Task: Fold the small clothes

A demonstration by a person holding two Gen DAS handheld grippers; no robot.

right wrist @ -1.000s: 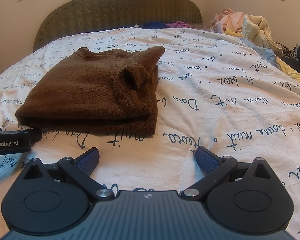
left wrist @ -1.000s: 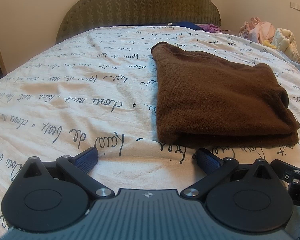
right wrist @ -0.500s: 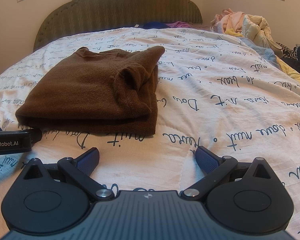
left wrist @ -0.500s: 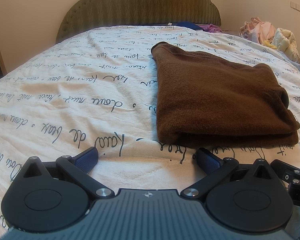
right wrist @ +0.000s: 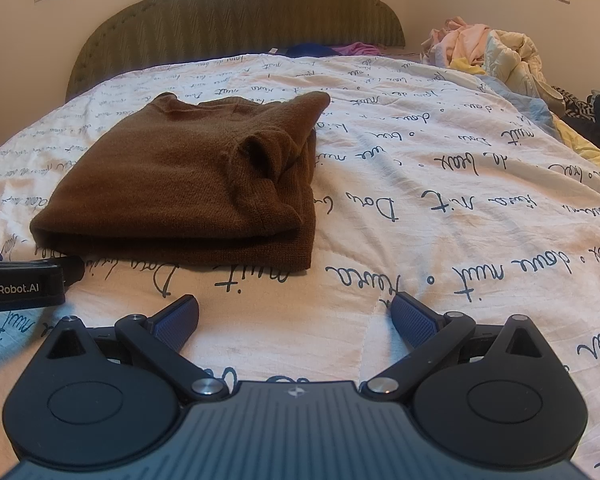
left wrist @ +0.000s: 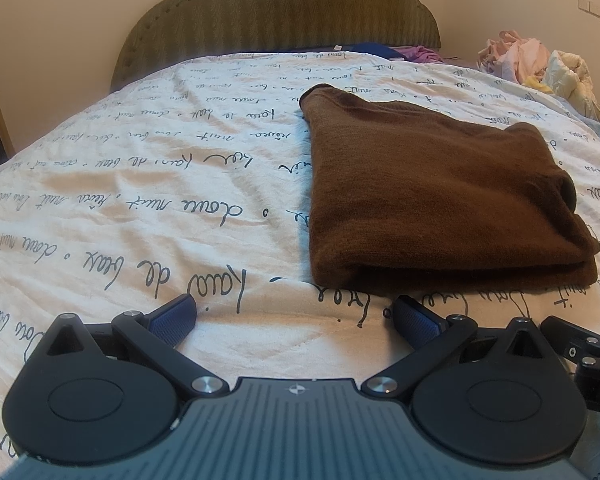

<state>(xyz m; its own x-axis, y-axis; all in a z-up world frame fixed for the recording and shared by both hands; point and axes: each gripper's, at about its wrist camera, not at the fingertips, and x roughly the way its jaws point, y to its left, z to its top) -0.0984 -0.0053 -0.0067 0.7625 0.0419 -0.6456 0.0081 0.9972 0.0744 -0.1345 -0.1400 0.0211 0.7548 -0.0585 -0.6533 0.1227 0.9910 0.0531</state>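
Apparently no change against the views a second and half a second earlier: same poses, same lie of cloth. Judged a pause, with the fold on this piece likely finished or nearly so.

Item: dark brown knitted garment, small, folded into a thick rectangular bundle. Lay flat on white quilted bedspread printed with dark cursive script, toward the middle of the bed. Doubled edge faced the cameras, two layers visible along the near side. Far corner peaked slightly. One rounded opening, cuff or collar, gaped on the top layer at the right-hand side; a small untidiness, possibly worth one smoothing pass.

Left gripper: blue-padded fingers spread wide, nothing between, low over bedspread just short of the garment's near edge, not touching it.

Right gripper: likewise spread wide and empty, near edge of garment ahead and to its left.

Also noted: olive-green scalloped upholstered headboard at the far end; heap of pale pink and cream unsorted clothes at the far right of the bed, presumably next in line.
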